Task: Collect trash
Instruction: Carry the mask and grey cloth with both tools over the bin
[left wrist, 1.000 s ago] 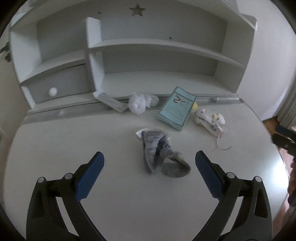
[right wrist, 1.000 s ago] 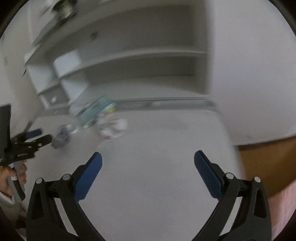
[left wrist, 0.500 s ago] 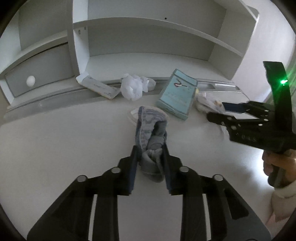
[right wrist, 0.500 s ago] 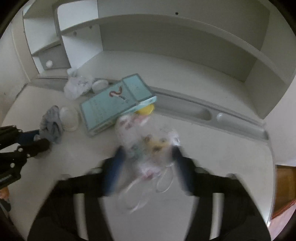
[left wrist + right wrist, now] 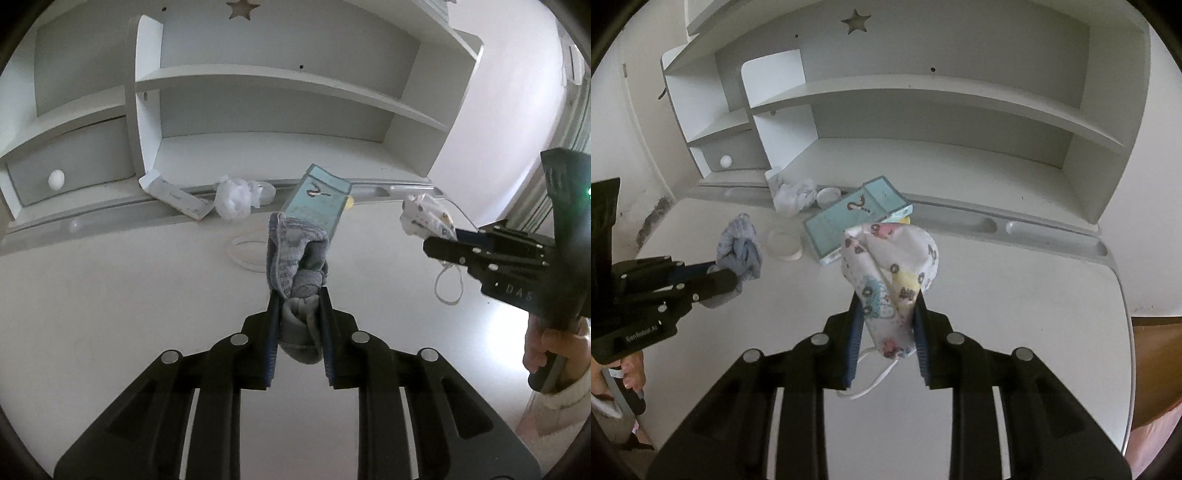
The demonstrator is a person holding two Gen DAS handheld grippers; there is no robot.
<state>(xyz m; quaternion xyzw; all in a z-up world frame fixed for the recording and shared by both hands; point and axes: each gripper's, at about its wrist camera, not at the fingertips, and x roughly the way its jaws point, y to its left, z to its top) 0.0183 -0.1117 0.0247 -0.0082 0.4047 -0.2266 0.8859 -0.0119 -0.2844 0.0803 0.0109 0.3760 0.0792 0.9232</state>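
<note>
Where sock (image 5: 295, 266) hangs, teal box (image 5: 317, 206) behind.

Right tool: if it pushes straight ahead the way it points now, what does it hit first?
Probably the teal box. The right tool, shut on the printed face mask, points at it across bare desk; the mask hides part of the line, so depth is uncertain.

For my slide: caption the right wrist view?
Right hand-held gripper clamps a patterned face mask above the white desk.

Dim daylight, fisheye warp, dark corners
</note>
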